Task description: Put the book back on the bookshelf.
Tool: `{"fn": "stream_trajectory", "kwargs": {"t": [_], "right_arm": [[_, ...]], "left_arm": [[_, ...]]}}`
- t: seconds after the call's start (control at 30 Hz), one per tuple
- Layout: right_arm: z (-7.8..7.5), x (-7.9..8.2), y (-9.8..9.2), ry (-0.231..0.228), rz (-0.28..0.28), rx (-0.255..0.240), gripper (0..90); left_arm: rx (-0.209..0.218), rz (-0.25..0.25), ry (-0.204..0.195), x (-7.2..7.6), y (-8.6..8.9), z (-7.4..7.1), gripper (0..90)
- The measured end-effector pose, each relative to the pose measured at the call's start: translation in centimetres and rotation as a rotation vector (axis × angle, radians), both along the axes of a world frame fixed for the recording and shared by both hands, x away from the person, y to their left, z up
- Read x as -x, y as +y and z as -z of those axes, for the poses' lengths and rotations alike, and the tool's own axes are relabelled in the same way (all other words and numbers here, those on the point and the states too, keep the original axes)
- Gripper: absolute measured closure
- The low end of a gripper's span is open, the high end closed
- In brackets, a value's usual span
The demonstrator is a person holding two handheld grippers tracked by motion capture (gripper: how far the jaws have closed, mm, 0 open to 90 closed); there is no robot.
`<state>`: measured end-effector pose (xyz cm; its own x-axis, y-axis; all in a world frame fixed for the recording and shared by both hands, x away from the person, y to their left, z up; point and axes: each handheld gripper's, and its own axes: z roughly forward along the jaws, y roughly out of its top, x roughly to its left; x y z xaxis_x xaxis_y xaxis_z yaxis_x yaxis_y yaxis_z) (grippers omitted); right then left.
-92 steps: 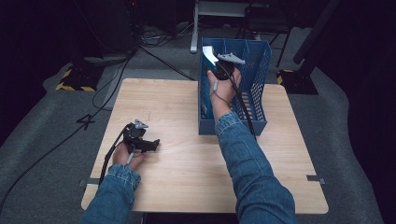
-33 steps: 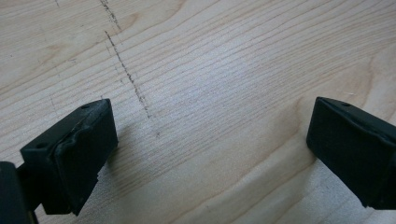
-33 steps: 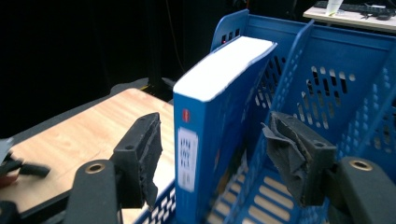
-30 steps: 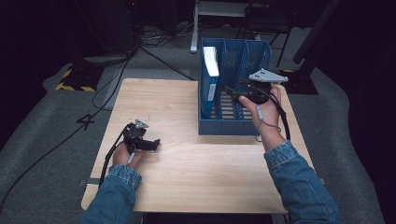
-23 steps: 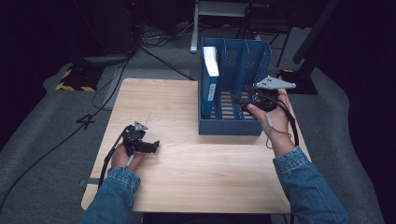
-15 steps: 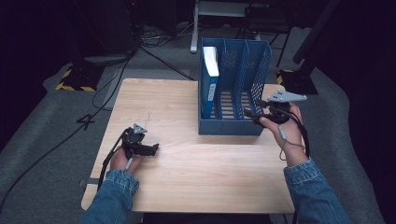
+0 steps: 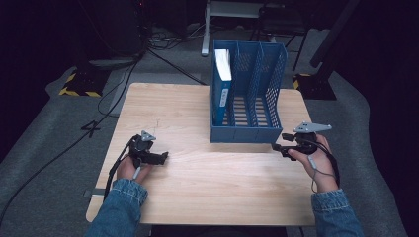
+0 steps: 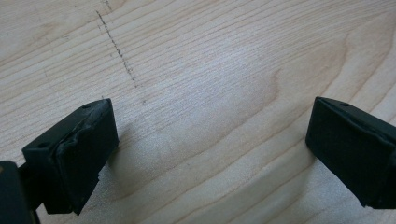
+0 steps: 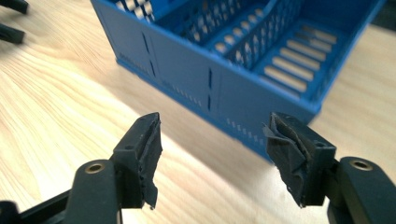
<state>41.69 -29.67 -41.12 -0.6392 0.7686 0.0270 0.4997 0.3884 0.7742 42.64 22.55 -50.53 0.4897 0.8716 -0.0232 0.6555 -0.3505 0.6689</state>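
Table [image 7: 207,197]: light wooden top, bare apart from the rack and the two hand-held tools.

File rack [image 7: 247,94]: blue, three upright compartments, standing toward the far edge, right of centre; its low front wall faces the person.

Book [image 7: 223,79]: white-topped with a blue spine, upright in the leftmost compartment, leaning against that compartment's outer wall; the other two compartments show only their slatted floors.

Right gripper [image 7: 277,146]: held low over the table just off the rack's near right corner, apart from it, pointing left along the front wall. In the right gripper view its jaws stand apart with nothing between them, and the rack's front wall [image 9: 219,93] lies beyond.

Left gripper [image 7: 164,157]: near the near-left part of the table, jaws spread wide over bare wood in the left gripper view, holding nothing.

What has changed: three seconds back the right hand was inside the rack with the book at its jaws; a second ago it was above the rack's right side; now it has come down and out to the table in front. The book has stayed where it was set, and the left hand has hardly stirred.

Reading for the task: the filing of the book looks complete, the grip released and the hand retreating. No other loose item lies on the table to file.
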Motion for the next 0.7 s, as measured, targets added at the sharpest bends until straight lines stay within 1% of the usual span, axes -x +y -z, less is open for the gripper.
{"fn": "stream_trajectory", "kwargs": {"t": [0.03, 0.07, 0.17, 0.2, 0.23, 0.3, 0.33, 0.4, 0.43, 0.47, 0.53, 0.57, 0.63, 0.67, 0.7], "right_arm": [[0.0, 0.0, 0.0, 0.0, 0.0, 0.0, 36.3], [0.4, 0.0, -0.2, 0.012, 0.0, 0.006, 36.2], [1.8, -0.1, -0.7, 0.058, 0.008, 0.032, 35.8], [2.7, -0.2, -1.0, 0.08, 0.013, 0.038, 35.7], [2.7, -0.2, -1.0, 0.08, 0.013, 0.038, 35.7], [3.5, -0.3, -1.2, 0.098, 0.021, 0.05, 35.4], [4.4, -0.4, -1.3, 0.109, 0.025, 0.066, 35.4], [4.6, -0.3, -1.3, 0.105, 0.029, 0.066, 35.3], [5.0, -0.3, -1.3, 0.1, 0.026, 0.071, 34.2], [5.5, -0.3, -1.2, 0.105, 0.026, 0.07, 33.0], [6.2, -0.4, -1.2, 0.106, 0.031, 0.086, 32.9], [6.6, -0.5, -1.3, 0.101, 0.037, 0.105, 32.9], [7.5, -0.7, -1.5, 0.064, 0.059, 0.145, 33.6], [8.0, -0.8, -1.6, 0.073, 0.063, 0.144, 33.7], [8.3, -0.9, -1.8, 0.083, 0.071, 0.108, 31.9]], "left_arm": [[0.0, 0.0, 0.0, 0.0, 0.0, 0.0, 2.7], [0.0, 0.0, 0.0, 0.0, 0.0, 0.0, 2.7], [0.0, 0.0, 0.001, 0.0, 0.0, 0.0, 2.7], [0.001, -0.001, 0.0, 0.0, 0.0, 0.0, 2.7], [0.0, 0.0, 0.001, 0.0, 0.0, 0.0, 2.7], [0.0, -0.001, 0.001, 0.0, 0.0, 0.0, 2.7], [0.0, -0.001, 0.001, 0.0, 0.0, 0.0, 2.7], [0.0, 0.0, 0.001, 0.0, 0.0, 0.0, 2.6], [0.002, 0.0, 0.003, 0.0, 0.0, 0.0, 2.6], [0.002, -0.001, 0.003, 0.0, 0.0, 0.0, 2.6], [0.005, -0.001, 0.002, 0.0, -0.1, 0.0, 2.6], [0.004, -0.001, 0.002, 0.0, -0.1, 0.0, 2.6], [0.004, -0.001, 0.002, -0.1, -0.1, 0.0, 2.6], [0.004, -0.001, 0.002, -0.1, -0.1, 0.0, 2.6], [0.004, -0.002, 0.002, 0.0, -0.1, 0.0, 2.6]]}}
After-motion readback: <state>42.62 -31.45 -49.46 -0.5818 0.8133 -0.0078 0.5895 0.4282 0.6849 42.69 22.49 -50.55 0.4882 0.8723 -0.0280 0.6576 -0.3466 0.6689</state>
